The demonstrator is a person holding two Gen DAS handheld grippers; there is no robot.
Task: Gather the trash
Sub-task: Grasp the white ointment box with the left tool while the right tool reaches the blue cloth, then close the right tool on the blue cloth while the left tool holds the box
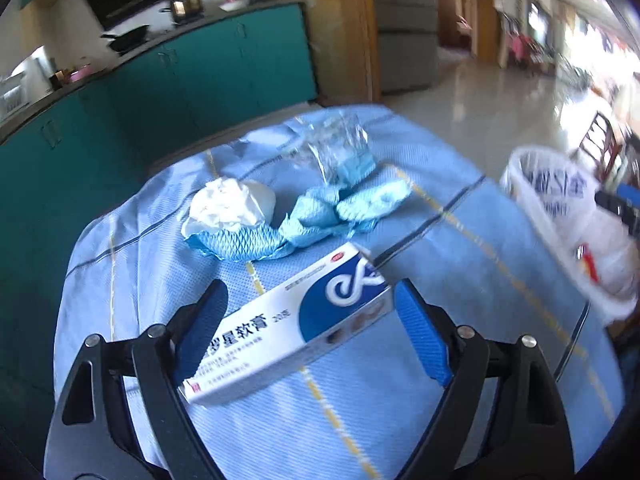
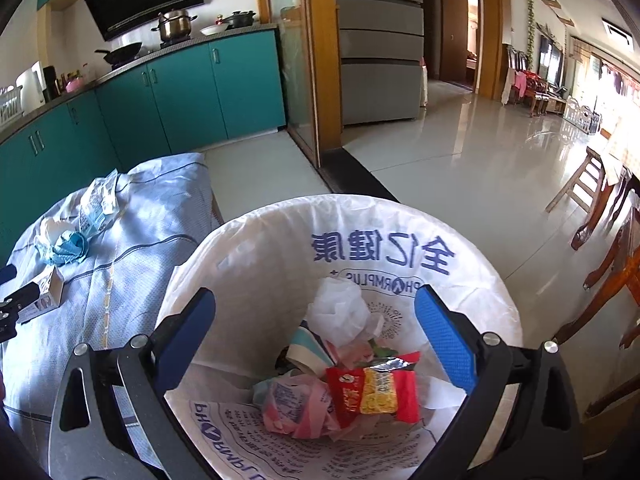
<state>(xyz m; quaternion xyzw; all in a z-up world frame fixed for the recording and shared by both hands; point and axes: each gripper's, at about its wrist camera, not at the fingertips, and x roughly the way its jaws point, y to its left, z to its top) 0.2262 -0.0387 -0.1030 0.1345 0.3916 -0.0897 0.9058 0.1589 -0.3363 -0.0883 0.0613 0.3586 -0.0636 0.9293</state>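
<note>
A white-and-blue ointment box (image 1: 296, 320) lies on the blue tablecloth (image 1: 460, 240), between the open fingers of my left gripper (image 1: 308, 312); the pads stand apart from it. Beyond it lie crumpled white tissue (image 1: 232, 204), blue wipes (image 1: 340, 208) and a clear wrapper (image 1: 332, 148). My right gripper (image 2: 316, 328) is open and empty above the white-lined trash bin (image 2: 400, 248), which holds a red snack wrapper (image 2: 372, 392) and other scraps. The bin also shows at the right of the left wrist view (image 1: 560, 216). The box shows at the left of the right wrist view (image 2: 48, 288).
Teal kitchen cabinets (image 2: 180, 92) stand behind the table. A fridge (image 2: 380, 52) and a wooden door frame are further back. Wooden chairs (image 2: 608, 248) stand to the right of the bin on the tiled floor.
</note>
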